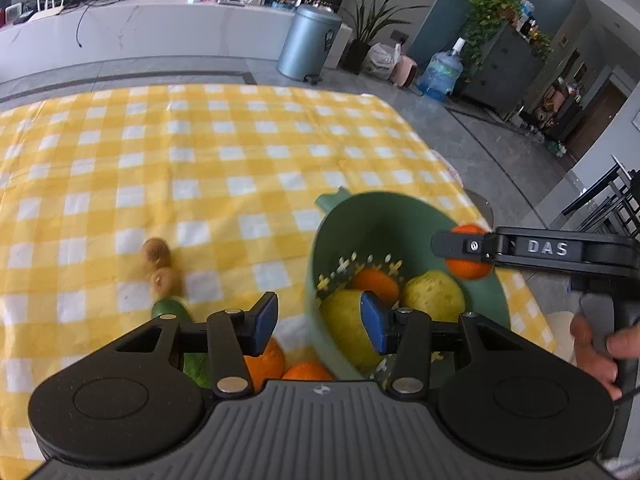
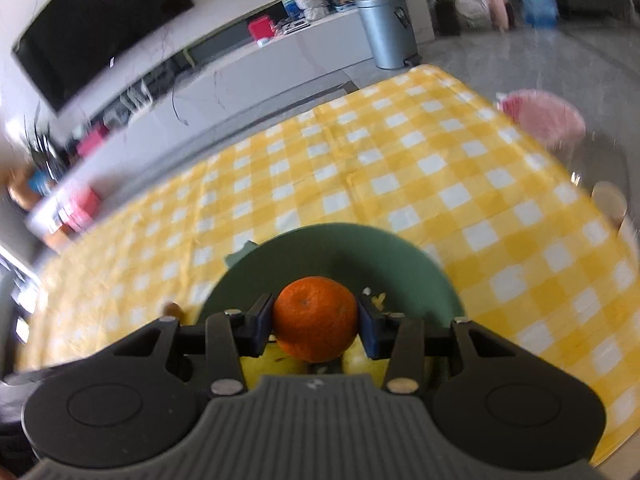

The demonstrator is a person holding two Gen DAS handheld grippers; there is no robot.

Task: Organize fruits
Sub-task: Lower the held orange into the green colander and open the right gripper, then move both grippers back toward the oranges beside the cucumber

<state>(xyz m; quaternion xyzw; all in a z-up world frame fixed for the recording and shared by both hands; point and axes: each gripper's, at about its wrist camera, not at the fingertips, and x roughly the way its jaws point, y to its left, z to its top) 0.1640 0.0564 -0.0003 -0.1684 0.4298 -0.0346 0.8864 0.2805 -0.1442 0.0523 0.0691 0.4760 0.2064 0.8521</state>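
Note:
A green strainer bowl (image 1: pixel 400 216) stands on the yellow checked tablecloth (image 1: pixel 200 160), holding two yellow-green pears (image 1: pixel 434 294) and an orange (image 1: pixel 376 282). My left gripper (image 1: pixel 319 322) is open just above the bowl's near-left rim, with nothing between its blue pads. Beneath it lie two more oranges (image 1: pixel 308 370) and a green fruit (image 1: pixel 170 308). Two kiwis (image 1: pixel 157 251) sit further left. My right gripper (image 2: pixel 316 322) is shut on an orange (image 2: pixel 316 312) over the bowl (image 2: pixel 340 248). The left wrist view shows this gripper (image 1: pixel 466 248) at the bowl's right rim.
The table's right edge runs close behind the bowl. A person's hand (image 1: pixel 596 348) grips the right gripper's handle. Beyond the table stand a grey bin (image 1: pixel 308 46), a water bottle (image 1: pixel 440 72), a pink stool (image 2: pixel 540 118) and a white counter (image 1: pixel 140 28).

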